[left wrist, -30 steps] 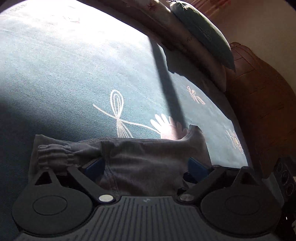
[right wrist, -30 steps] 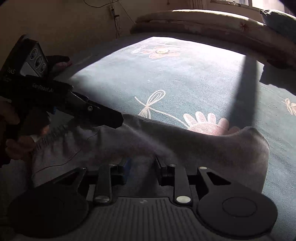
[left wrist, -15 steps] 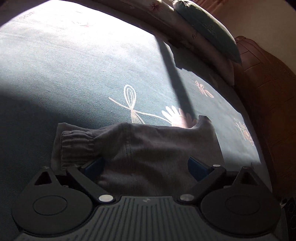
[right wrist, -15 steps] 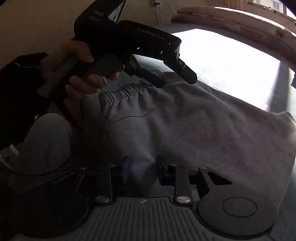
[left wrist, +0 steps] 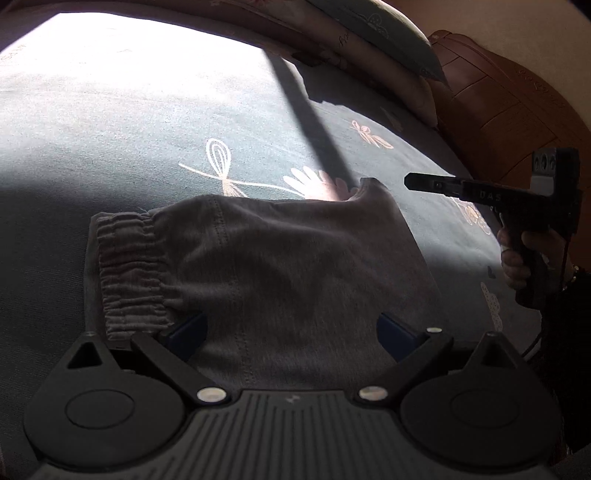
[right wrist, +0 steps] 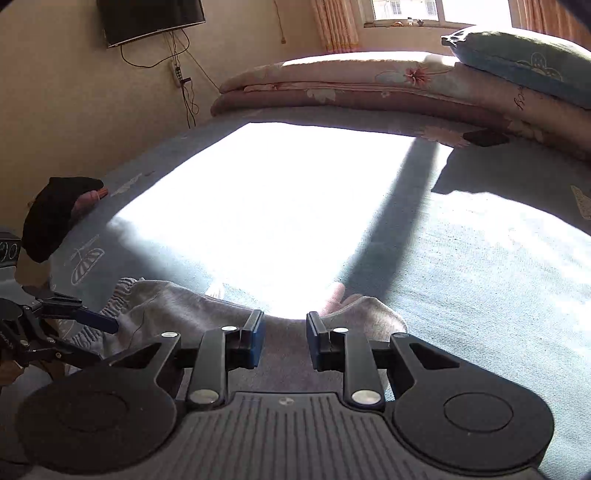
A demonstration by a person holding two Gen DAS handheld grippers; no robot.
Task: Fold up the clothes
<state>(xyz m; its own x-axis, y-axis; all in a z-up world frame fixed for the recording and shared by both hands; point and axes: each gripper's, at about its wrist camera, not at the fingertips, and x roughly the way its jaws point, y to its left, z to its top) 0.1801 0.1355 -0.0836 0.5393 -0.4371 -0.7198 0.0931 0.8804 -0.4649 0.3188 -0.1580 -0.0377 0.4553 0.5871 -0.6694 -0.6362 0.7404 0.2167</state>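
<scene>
Folded grey garment (left wrist: 280, 266) flat on blue bedspread (left wrist: 129, 122). Left gripper (left wrist: 291, 328) wide open over its near edge, holding nothing. Right gripper (right wrist: 284, 339) narrowly parted, just been closing, gripping nothing.

A home bedroom: a bed (right wrist: 480, 277) under a flowered blue sheet, folded quilts (right wrist: 351, 88) and a pillow (right wrist: 524, 62), curtained window (right wrist: 417, 11), wall-mounted television (right wrist: 151, 18)

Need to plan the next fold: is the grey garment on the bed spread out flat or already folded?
Folded, apparently: the grey garment lies as a compact block on the bedcover, elastic waistband along one end, no legs spread out. How many layers, cannot tell.
</scene>
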